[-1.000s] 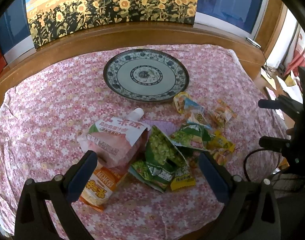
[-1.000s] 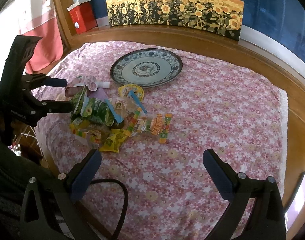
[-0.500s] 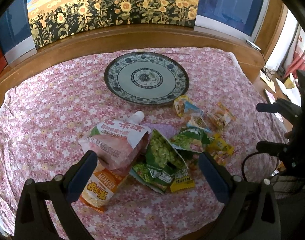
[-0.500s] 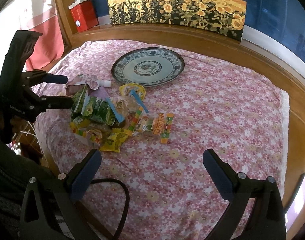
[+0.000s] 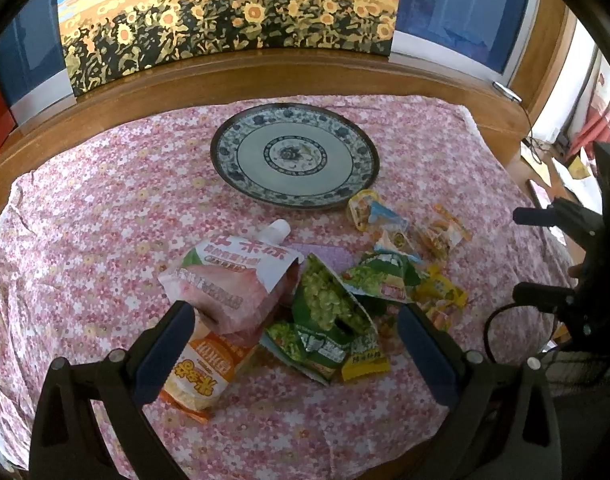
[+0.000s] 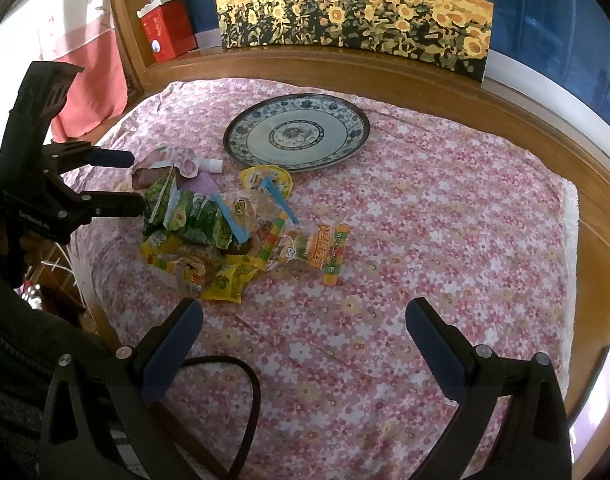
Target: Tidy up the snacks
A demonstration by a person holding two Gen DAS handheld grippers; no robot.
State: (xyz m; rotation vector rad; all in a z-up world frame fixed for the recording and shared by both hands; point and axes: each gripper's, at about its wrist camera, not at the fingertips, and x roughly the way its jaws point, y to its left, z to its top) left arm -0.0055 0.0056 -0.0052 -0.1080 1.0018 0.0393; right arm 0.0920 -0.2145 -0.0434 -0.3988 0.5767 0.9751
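Observation:
A pile of snack packets lies on the pink floral cloth in front of an empty blue-and-white plate [image 5: 357, 148] [image 6: 345, 140]. In the left wrist view a pink spouted pouch [image 5: 233, 276] lies over an orange packet [image 5: 201, 372], beside green packets [image 5: 329, 312] and small yellow ones [image 5: 441, 292]. My left gripper [image 5: 293, 344] [image 6: 125, 182] is open and empty, hovering above the near edge of the pile. My right gripper [image 6: 305, 340] [image 5: 533, 256] is open and empty, over bare cloth short of an orange candy packet [image 6: 325, 252].
A sunflower painting [image 5: 225, 24] leans on the wooden ledge behind the plate. A red box [image 6: 169, 28] stands at the ledge's left end. The cloth-covered table's front edge [image 5: 265, 460] lies just below my left gripper. A black cable [image 6: 241, 384] loops near my right gripper.
Both grippers have drawn back and up slightly, so the plate and pile sit a little lower in view. The snacks have not moved. Both grippers stay open.

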